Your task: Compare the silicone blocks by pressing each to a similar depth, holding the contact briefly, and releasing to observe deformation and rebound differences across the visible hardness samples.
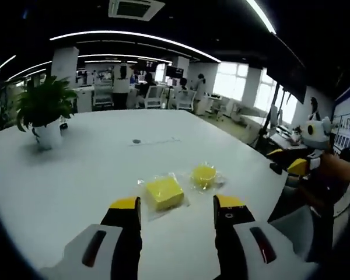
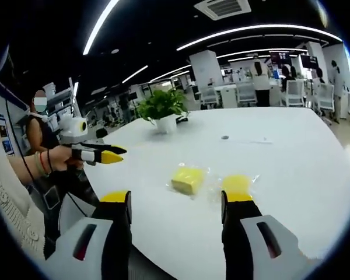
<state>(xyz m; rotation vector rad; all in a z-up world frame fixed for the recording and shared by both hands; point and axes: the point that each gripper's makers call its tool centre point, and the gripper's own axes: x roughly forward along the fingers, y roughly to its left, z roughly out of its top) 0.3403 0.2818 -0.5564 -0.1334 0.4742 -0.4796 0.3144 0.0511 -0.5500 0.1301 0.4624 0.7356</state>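
Yellow-tipped jaws of the left gripper [image 1: 177,211] stand spread apart, with nothing between them, raised above the white worktop [image 1: 76,175]. Directly ahead of this gripper and just past its jaw tips lies the square yellow silicone block [image 1: 164,193], resting in a clear plastic wrapper on the worktop. The round yellow silicone block [image 1: 203,174] lies just beyond it and slightly toward the right jaw, also in a clear wrapper; the two wrappers appear to touch, though the view is too small to confirm this.

In the right gripper view, the right gripper [image 2: 177,204] is likewise spread open and holds nothing. Its jaws point forward over the near edge of the worktop [image 2: 291,175]. The square yellow silicone block [image 2: 187,178] lies ahead of it, between the lines of the two jaws and nearer the left one. The round yellow silicone block [image 2: 237,184] sits just above the tip of the right jaw, which partly covers it.

At the left of the right gripper view, the left gripper [image 2: 105,156] is seen from the side, held level by the person's hand [image 2: 61,158], with a bracelet-wearing wrist behind it. Its tips point toward the worktop edge, apart from both blocks.

A potted plant [image 1: 45,111] stands well beyond the blocks, toward the left.
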